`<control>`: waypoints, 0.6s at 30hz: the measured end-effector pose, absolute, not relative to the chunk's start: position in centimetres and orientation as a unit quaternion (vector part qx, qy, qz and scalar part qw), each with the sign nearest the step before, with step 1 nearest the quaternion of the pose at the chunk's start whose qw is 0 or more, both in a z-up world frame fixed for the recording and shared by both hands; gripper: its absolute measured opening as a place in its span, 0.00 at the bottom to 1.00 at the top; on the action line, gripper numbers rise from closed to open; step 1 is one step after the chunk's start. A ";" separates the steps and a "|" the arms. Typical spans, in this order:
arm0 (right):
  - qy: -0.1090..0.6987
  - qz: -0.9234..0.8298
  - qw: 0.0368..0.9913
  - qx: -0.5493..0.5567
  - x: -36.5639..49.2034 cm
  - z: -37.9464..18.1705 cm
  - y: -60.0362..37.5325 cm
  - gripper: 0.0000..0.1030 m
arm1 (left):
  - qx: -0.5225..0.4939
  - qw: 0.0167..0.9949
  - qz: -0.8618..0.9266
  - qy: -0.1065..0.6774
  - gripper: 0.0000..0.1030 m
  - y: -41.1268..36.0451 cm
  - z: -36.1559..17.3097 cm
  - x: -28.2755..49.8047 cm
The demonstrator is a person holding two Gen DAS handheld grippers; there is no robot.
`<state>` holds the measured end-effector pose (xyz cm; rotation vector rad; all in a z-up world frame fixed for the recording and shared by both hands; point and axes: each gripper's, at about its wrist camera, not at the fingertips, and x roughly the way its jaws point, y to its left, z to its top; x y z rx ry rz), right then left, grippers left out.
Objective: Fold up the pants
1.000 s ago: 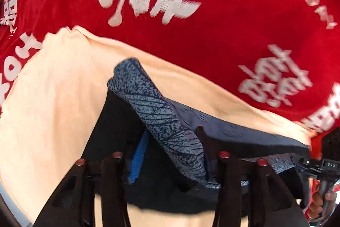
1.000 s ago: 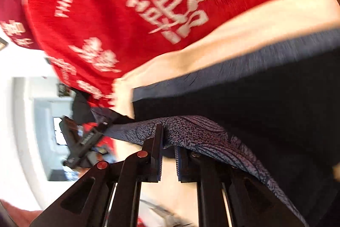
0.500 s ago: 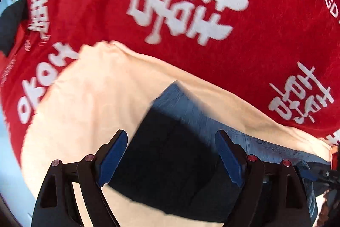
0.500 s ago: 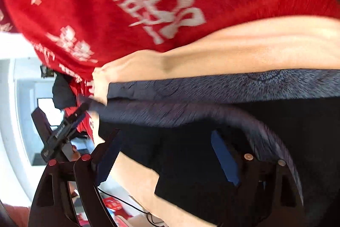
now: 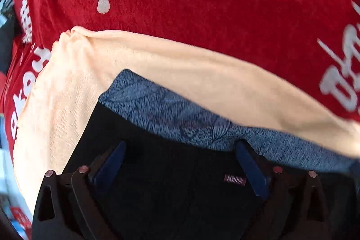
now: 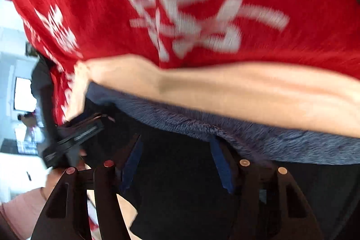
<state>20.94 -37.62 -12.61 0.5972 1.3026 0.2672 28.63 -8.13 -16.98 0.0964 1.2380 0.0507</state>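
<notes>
The pants are dark, with a blue-grey patterned band along the far edge. They lie folded on a cream cloth. A small "FASHION" label shows on the dark fabric. My left gripper is open, its jaws wide apart just above the pants, holding nothing. In the right wrist view the pants and the patterned band lie under my right gripper, which is open and empty. The left gripper shows at that view's left.
A red cloth with white lettering covers the surface beyond the cream cloth, and also shows in the right wrist view. A room with white walls shows past the surface's left edge.
Both grippers held the patterned edge of the pants a second ago. Both have opened and let it go. The edge now lies flat and the grippers have come lower over the dark fabric.
</notes>
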 end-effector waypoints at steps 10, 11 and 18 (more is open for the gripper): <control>0.549 0.118 0.727 0.395 12.7 -8.6 -41.2 0.76 | 0.085 0.795 -0.050 0.598 0.94 -9.6 -11.0 19.4; 0.557 0.112 0.717 0.403 11.5 -9.1 -41.2 0.76 | 0.089 0.792 -0.055 0.602 0.94 -10.1 -11.0 18.4; 0.575 0.060 0.694 0.429 2.0 -10.2 -42.8 0.76 | 0.124 0.759 -0.133 0.626 0.94 -16.0 -11.7 11.8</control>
